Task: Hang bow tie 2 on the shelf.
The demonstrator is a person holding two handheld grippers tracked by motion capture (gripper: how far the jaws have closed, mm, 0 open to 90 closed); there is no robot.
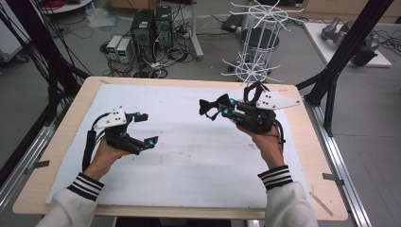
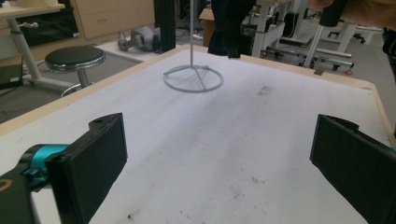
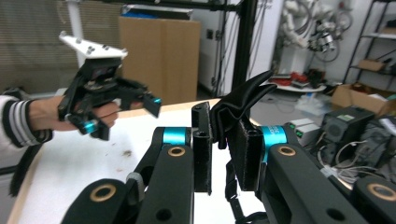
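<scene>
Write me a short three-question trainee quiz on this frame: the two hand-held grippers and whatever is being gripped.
1. True or false: the right hand-held gripper is shut on a black strip of fabric.
2. How do the left hand-held gripper's jaws stand: A) wide apart with nothing between them, B) closed on fabric?
3. What stands at the far edge of the white-covered table?

Key: 1 true. 2 A. 3 a white wire rack with hooks.

Wire rack (image 1: 257, 42) at table's (image 1: 47, 156) far edge, claws (image 1: 213, 108) before it
</scene>
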